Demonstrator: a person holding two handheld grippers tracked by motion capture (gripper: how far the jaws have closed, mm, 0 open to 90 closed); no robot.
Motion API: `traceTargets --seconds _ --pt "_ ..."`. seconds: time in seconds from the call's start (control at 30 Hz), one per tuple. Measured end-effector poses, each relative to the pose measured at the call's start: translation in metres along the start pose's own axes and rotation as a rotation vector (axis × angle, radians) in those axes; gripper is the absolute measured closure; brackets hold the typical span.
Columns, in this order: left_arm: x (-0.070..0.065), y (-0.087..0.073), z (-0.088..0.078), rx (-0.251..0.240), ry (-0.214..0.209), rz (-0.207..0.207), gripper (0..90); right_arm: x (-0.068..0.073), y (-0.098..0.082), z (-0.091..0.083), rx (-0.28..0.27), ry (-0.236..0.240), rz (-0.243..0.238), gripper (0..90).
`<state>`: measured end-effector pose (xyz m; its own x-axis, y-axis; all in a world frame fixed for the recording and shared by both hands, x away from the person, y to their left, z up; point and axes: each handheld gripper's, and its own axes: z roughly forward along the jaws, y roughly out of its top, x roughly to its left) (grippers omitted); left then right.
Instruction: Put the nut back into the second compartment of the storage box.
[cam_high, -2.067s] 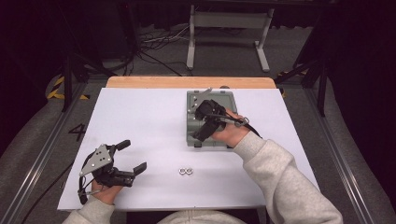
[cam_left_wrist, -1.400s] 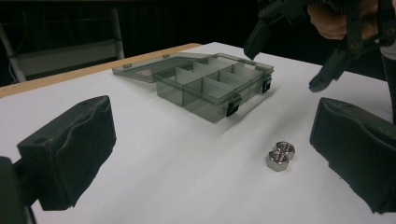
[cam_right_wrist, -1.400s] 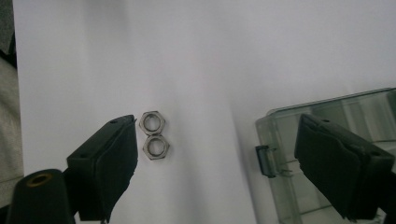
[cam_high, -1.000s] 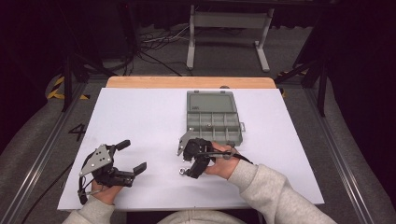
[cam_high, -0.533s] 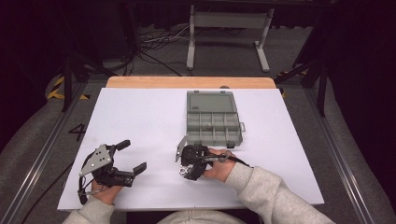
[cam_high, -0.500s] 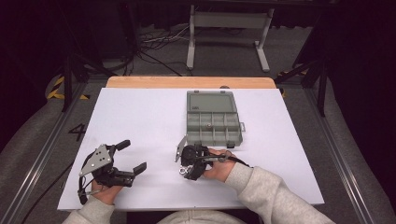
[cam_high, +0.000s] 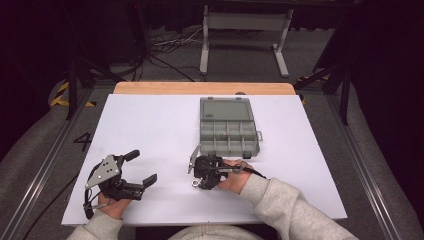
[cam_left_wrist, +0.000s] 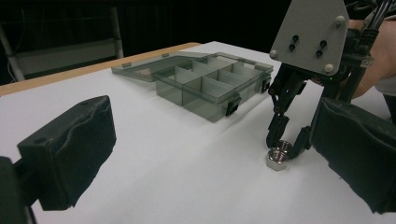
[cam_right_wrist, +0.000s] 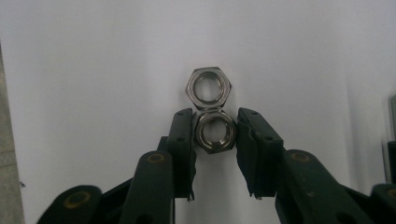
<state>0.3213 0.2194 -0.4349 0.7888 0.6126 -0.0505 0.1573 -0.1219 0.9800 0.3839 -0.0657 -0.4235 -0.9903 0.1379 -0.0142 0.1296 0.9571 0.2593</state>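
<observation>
Two steel hex nuts lie touching on the white table. My right gripper (cam_right_wrist: 215, 135) points down at them, and its jaws have just been closing. Both pads now press the flanks of the near nut (cam_right_wrist: 215, 132), while the far nut (cam_right_wrist: 208, 88) lies free just beyond the tips. In the high view the right gripper (cam_high: 197, 180) sits at the front middle of the table over the nuts (cam_high: 194, 183). My left gripper (cam_high: 141, 167) rests at the front left, open and with nothing in it. The left gripper view shows the right gripper (cam_left_wrist: 285, 142) standing on the nuts (cam_left_wrist: 278, 159).
A grey compartment box (cam_high: 227, 132) lies open behind the right gripper, its lid flat toward the far side, also in the left gripper view (cam_left_wrist: 210, 91). The white sheet (cam_high: 150, 125) ends at a wooden strip (cam_high: 200, 88) at the back.
The right hand came from the box down to the nuts, then shifted slightly left. Its jaws narrowed onto the near nut. The left gripper kept still.
</observation>
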Motion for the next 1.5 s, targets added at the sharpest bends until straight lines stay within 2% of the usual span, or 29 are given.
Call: traceTargets --seconds 0.2,0.27,0.47,0.5,0.53,0.6,1.07,1.23,1.27,1.5 --pt "0.000 0.000 0.000 0.003 -0.001 0.001 1.1 0.000 -0.001 -0.008 -0.012 -0.009 -0.001 70.3" --pt "0.000 0.000 0.000 0.003 -0.001 0.001 1.1 0.000 0.000 -0.018 -0.025 -0.024 -0.015 70.3" --pt "0.000 0.000 0.000 0.005 0.000 0.002 1.1 -0.002 0.003 -0.041 -0.060 -0.051 -0.013 70.3" --pt "0.000 0.000 0.000 0.005 0.000 0.003 1.2 -0.004 0.004 -0.049 -0.068 -0.064 -0.013 70.3" --pt "0.000 0.000 0.000 0.005 0.000 0.002 1.2 -0.004 0.004 -0.049 -0.068 -0.064 -0.013 70.3" --pt "0.000 0.000 0.000 0.003 -0.001 0.001 1.1 -0.008 0.005 -0.061 -0.085 -0.073 -0.003 70.2" --pt "0.000 0.000 0.000 0.003 0.000 0.002 1.2 -0.027 0.008 -0.099 -0.149 -0.130 0.025 70.2" --pt "0.000 0.000 0.000 0.004 0.001 0.003 1.1 -0.036 0.008 -0.108 -0.170 -0.140 0.046 70.2" --pt "0.000 0.000 0.000 0.003 0.002 0.002 1.1 -0.039 0.008 -0.110 -0.187 -0.156 0.047 70.2" --pt "0.001 0.000 0.000 0.005 0.001 0.003 1.1 -0.053 0.007 -0.119 -0.206 -0.179 0.078 70.2"
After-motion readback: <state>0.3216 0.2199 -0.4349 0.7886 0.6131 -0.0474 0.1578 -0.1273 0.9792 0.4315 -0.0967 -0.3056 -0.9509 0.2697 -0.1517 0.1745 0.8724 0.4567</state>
